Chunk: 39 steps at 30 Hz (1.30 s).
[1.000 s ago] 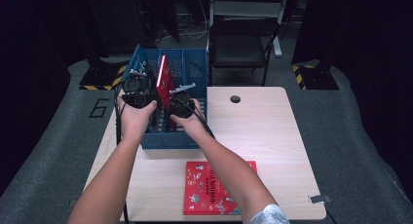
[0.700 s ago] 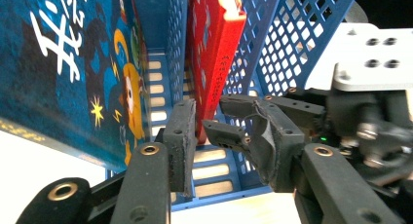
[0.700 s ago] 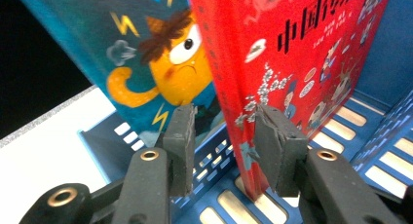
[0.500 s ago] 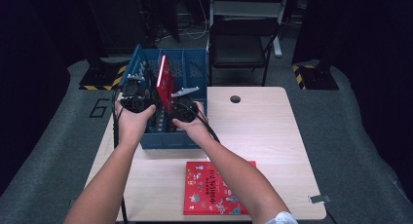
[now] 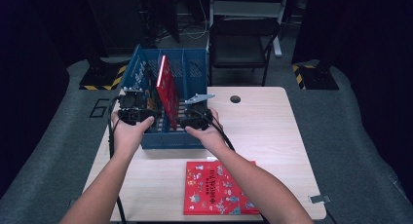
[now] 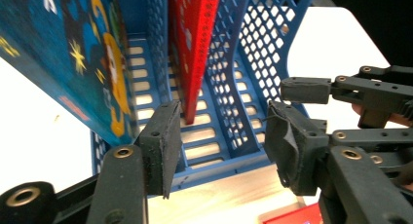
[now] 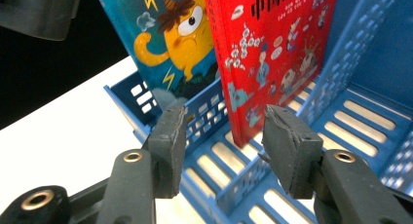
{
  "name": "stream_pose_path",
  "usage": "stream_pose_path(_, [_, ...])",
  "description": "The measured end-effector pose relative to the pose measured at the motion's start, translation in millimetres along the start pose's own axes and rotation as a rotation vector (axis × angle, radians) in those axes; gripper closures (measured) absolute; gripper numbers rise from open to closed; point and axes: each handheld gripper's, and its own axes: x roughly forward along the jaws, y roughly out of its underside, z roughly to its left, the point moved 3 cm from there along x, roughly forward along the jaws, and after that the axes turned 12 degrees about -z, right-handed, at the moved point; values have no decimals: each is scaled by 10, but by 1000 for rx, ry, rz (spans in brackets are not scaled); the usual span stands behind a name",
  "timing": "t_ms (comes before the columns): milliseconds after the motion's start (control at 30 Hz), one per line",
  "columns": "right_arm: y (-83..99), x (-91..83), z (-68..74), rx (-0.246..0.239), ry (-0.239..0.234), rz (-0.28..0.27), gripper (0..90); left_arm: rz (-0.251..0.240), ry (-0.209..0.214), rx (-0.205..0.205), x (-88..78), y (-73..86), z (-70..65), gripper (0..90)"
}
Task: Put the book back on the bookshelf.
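Both claws have just been opening, nothing between them. The left gripper (image 5: 139, 113) and right gripper (image 5: 194, 121), mid-frame, let go so the red book (image 5: 168, 90) leans in the blue rack (image 5: 195, 68).

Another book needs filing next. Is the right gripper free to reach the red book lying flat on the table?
Probably yes. The right gripper is open and holds nothing, and the flat red book lies bare on the table, just behind that hand.

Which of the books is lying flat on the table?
The red picture book near the table's front edge lies flat. The other red book and the blue monster book stand upright in the blue plastic rack.
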Motion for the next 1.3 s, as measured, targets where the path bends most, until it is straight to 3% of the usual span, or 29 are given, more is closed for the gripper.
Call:
stream_pose_path(100, [46,-123,0,6,-6,1,478,4,22,6,-16,69,-1,428])
stream_pose_path(167, [92,-205,1,1,-6,5,477,-9,26,-11,-25,113,-21,421])
stream_pose_path(400, [246,-484,-45,-23,0,3,458,-6,55,30,-67,286,-66,401])
stream_pose_path(600, [416,-778,-55,10,13,0,455,-5,82,62,-104,426,-141,399])
stream_pose_path(733, [479,-879,-64,20,20,-2,455,1,105,87,-141,531,-181,399])
stream_pose_path(1000, [710,-1143,-111,30,73,-1,454,26,162,77,-74,948,-220,399])
stream_pose_path(1300, [965,-1338,-106,43,108,8,455,53,179,79,-35,1272,-259,391])
